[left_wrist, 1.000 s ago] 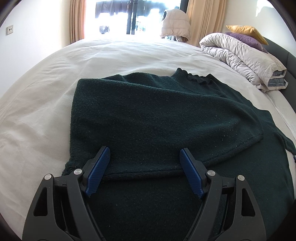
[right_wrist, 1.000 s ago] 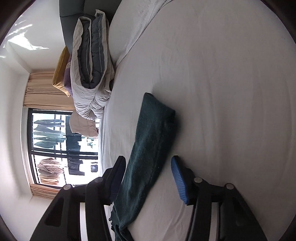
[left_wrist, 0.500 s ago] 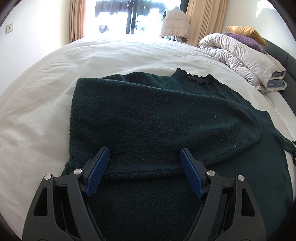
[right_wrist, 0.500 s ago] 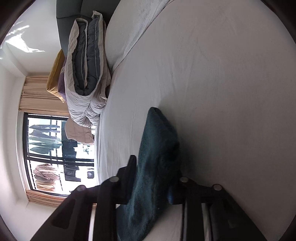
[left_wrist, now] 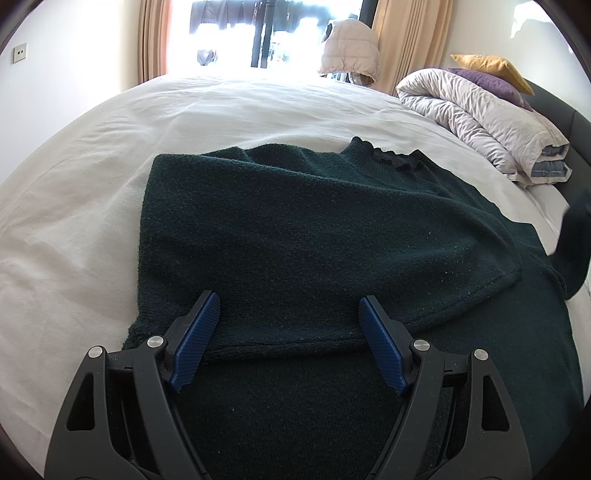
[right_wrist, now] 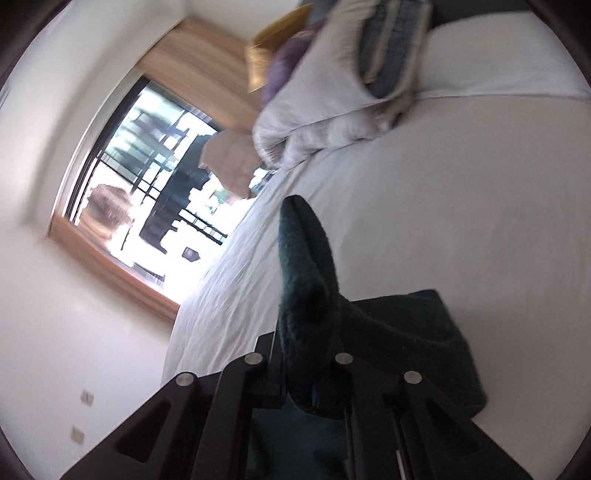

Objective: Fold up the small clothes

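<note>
Right now a dark green sweater (left_wrist: 314, 236) lies spread over the middle of a white bed (left_wrist: 92, 192), its ribbed collar (left_wrist: 384, 157) toward the far edge near the window (left_wrist: 258, 29), its hem at the near edge. 1 sleeve (left_wrist: 369, 258) is folded across the front of the body, its cuff end lying toward the right-hand side of the bed. The left gripper (left_wrist: 288, 332) hangs over the near part of the sweater with its jaws standing wide apart; the 2 blue pads (left_wrist: 195, 339) sit above the knit on either side of a fold edge, and nothing is pinched between them. At the right edge of the left wrist view, the other sleeve (left_wrist: 574, 236) rises off the mattress, blurred. The right gripper (right_wrist: 306, 373) has that sleeve (right_wrist: 306, 280) between its jaws, which are closing on it; the fabric fills the gap and sticks out beyond the fingertips as a bunched dark tongue, with the rest trailing back down to the sweater body at the lower right of that view. The right wrist view is tilted and smeared. A folded grey-white duvet (left_wrist: 480, 114) is piled at the head end of the bed, with a purple cushion (left_wrist: 487, 83) and a mustard cushion (left_wrist: 484, 64) on top of it. A pale padded jacket (left_wrist: 349, 48) hangs beside the beige curtain (left_wrist: 402, 44) beyond the far edge.
</note>
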A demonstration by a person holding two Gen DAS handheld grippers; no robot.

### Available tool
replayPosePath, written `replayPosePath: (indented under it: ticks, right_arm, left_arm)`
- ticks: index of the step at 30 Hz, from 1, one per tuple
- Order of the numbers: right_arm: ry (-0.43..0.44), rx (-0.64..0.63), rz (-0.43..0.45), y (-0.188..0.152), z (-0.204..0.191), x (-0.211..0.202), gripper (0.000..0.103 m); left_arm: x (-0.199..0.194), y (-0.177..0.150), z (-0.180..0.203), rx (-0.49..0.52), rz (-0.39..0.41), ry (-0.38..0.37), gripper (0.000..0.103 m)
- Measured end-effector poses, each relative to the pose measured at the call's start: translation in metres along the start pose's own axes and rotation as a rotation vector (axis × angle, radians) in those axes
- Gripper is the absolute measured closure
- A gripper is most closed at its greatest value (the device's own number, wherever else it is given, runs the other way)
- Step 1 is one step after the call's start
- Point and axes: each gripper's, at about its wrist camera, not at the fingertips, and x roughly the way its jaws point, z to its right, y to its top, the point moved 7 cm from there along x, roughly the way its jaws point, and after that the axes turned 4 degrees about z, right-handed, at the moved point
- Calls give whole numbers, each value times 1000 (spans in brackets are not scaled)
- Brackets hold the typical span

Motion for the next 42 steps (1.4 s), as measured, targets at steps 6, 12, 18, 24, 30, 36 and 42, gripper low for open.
replayPosePath:
  ticks: [6, 12, 18, 24, 30, 36, 42]
  right_arm:
    - [127, -350, -190, -140, -161, 57, 93]
    - [188, -331, -376, -248, -201, 112, 93]
    - [209, -295, -472, -287, -194, 134, 83]
    - [205, -344, -548, -314, -188, 142, 54]
    - [355, -373, -552, -307, -204, 106, 26]
    - [335, -188, -474, -250, -133, 83, 28]
    - [391, 198, -479, -231, -38, 94, 89]
  left_arm:
    - [-3, 0, -4, -31, 12, -35, 26]
    - [-10, 1, -12, -110, 51, -121, 26]
    - [-19, 0, -45, -329, 123, -210, 76]
    - [-13, -5, -66, -495, 126, -266, 95]
    - [-12, -3, -64, -498, 126, -267, 95]
    - [-13, 1, -63, -490, 123, -260, 93]
    - [-46, 36, -41, -441, 144, -238, 23]
